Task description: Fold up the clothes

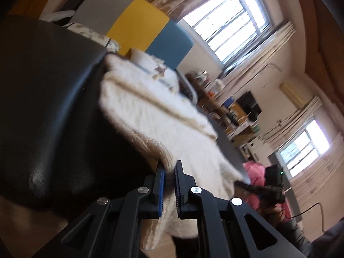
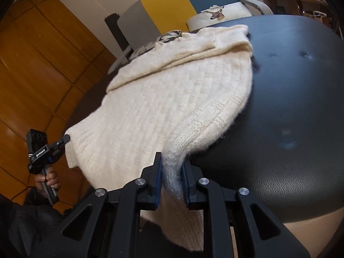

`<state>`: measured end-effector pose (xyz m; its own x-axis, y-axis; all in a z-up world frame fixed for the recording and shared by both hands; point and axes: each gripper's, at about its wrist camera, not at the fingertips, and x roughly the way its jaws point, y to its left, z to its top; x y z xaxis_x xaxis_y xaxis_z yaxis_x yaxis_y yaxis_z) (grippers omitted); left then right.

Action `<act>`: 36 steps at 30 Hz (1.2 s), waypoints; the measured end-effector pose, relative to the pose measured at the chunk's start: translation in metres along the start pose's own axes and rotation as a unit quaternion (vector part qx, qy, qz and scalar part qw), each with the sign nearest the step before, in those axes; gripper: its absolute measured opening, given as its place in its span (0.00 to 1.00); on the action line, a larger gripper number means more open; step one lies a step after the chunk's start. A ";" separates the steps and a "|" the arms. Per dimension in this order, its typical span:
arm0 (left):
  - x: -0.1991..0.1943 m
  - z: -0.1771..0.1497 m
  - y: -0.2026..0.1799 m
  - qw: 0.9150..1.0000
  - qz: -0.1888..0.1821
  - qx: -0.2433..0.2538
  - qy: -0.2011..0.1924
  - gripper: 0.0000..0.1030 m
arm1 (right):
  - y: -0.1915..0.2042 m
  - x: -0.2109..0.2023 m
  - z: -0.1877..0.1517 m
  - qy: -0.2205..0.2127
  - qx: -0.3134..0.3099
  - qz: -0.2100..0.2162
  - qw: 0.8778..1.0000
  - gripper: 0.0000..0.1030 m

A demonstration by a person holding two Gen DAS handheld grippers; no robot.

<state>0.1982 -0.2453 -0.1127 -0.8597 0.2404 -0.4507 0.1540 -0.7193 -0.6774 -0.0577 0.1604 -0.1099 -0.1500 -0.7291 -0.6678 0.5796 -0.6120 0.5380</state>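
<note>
A cream knitted sweater (image 1: 150,111) (image 2: 161,99) lies spread on a black leather seat (image 1: 43,107) (image 2: 290,107), partly folded over itself at the far end. My left gripper (image 1: 169,172) is shut on one near corner of the ribbed hem, lifted off the seat. My right gripper (image 2: 172,167) is shut on the other hem corner, which bunches between its blue pads. Each gripper shows in the other's view: the left gripper (image 2: 67,138) pinches the sweater's left corner, held by a hand (image 2: 49,178), and the right gripper (image 1: 237,181) does the same at the right.
Behind the seat stands a backrest of grey, yellow (image 2: 163,4) and blue panels with a deer-print cushion (image 2: 217,13). A wooden wardrobe (image 2: 43,53) is on the left. Cluttered shelves (image 1: 215,90) and bright windows (image 1: 232,28) lie beyond. A pink sleeve (image 1: 255,172) is beside the right gripper.
</note>
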 end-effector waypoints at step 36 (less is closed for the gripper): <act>0.194 0.216 0.103 0.990 0.048 -0.135 0.006 0.07 | -0.117 0.124 0.219 -0.032 0.159 0.034 0.986 0.17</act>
<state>-0.0576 -0.4137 -0.1447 -0.8291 0.1883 -0.5265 0.3606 -0.5395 -0.7608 -0.3196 0.0743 -0.1430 -0.1749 -0.7835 -0.5963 0.3110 -0.6186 0.7215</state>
